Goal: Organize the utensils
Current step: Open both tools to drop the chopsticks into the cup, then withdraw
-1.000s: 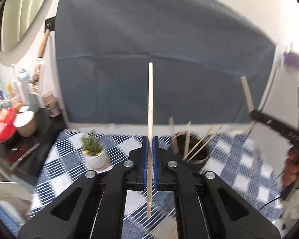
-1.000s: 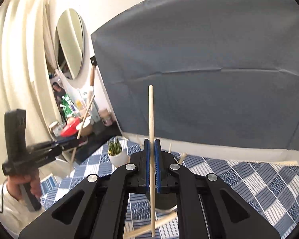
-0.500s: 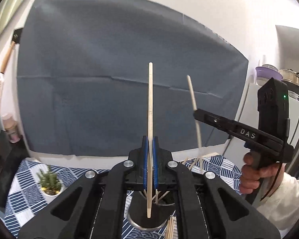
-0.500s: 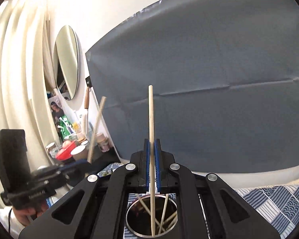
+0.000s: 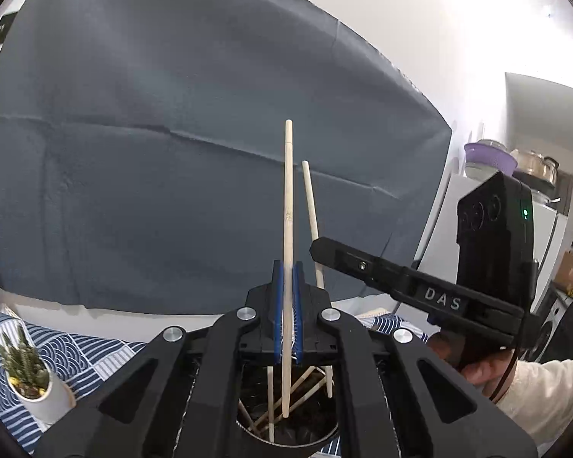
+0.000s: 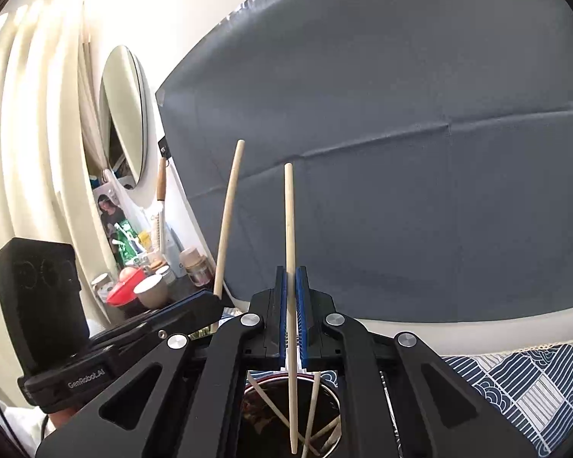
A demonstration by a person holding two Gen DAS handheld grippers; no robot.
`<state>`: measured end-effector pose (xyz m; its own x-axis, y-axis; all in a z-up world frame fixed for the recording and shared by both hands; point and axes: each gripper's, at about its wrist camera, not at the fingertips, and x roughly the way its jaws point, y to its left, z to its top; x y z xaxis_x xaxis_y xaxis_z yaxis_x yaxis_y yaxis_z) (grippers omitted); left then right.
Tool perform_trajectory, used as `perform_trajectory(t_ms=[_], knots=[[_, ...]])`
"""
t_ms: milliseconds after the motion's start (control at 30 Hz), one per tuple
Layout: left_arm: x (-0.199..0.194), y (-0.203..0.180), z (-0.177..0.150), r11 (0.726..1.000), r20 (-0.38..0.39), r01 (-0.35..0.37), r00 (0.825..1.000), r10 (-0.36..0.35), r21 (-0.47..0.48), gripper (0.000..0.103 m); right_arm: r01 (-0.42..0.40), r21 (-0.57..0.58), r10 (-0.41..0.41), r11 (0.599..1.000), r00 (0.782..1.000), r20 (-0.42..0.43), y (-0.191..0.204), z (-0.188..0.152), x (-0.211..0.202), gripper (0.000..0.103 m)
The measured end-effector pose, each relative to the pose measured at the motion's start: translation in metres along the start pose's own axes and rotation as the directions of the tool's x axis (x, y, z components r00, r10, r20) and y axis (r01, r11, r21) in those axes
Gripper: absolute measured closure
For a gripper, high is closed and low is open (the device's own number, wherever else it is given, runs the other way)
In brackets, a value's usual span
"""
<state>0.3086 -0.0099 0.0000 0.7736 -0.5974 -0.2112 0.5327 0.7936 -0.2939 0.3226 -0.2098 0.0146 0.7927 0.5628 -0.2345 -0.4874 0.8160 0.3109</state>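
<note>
Wooden chopstick (image 5: 287, 229) pinched upright in my left gripper (image 5: 287, 297), tip over the dark holder (image 5: 286, 433). Right gripper (image 6: 291, 305) clamps its own chopstick (image 6: 290, 248) likewise.

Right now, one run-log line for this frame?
left gripper: shut on chopstick | right gripper: shut on second chopstick | both tips over metal holder | release: not yet
</note>
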Motion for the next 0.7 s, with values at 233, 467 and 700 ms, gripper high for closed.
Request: perform_trajectory(t_ms=[233,467,700], knots=[[0.014,0.010,-0.017,1.000,-0.040,-0.002,0.999,0.001,-0.010,0.098,0.029,-0.011,-0.029,1.000,0.999,-0.028,-0.004,-0.009,0.008,0.096],[0.007,0.012,-0.021,1.000,-0.049,-0.017,0.999,0.017,-0.003,0.096,0.061,-0.015,-0.061,0.998,0.998,-0.025,0.000,-0.007,0.007,0.094],[-0.022,0.013,-0.020,0.997,-0.053,-0.075,0.996,0.075,0.004,0.061,0.134,-0.003,-0.134,0.991,0.991,-0.012,0.002,-0.002,-0.011,0.071]])
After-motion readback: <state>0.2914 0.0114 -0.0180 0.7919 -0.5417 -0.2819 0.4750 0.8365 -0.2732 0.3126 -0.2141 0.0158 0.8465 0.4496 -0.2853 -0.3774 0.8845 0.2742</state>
